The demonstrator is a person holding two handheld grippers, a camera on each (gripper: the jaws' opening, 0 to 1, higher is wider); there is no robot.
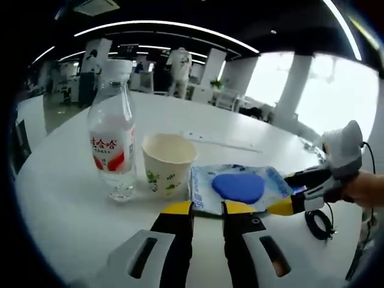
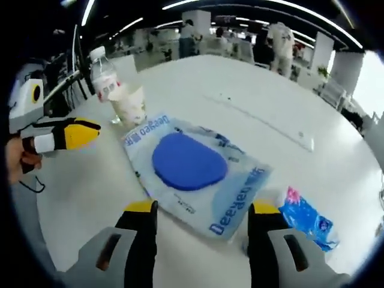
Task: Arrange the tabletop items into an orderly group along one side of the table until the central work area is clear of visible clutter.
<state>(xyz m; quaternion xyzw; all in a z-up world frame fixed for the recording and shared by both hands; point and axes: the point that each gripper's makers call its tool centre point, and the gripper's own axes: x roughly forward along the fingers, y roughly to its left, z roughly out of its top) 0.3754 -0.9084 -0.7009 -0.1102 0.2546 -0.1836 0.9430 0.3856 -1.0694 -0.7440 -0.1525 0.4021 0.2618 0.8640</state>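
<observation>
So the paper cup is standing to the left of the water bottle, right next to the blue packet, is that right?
Not quite. In the left gripper view the paper cup stands to the right of the water bottle, between it and the blue packet. It is indeed right next to the packet.

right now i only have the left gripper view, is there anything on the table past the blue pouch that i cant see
Observer: Yes, a small blue and pink packet lies next to the pouch, close to one side of the right gripper.
Operator: is the right one closed on the pouch
Observer: No, its fingers stand wide apart, with the pouch's near edge between them.
Operator: any print on the pouch
Observer: Deeyeo, in blue letters along two of its edges.
</observation>
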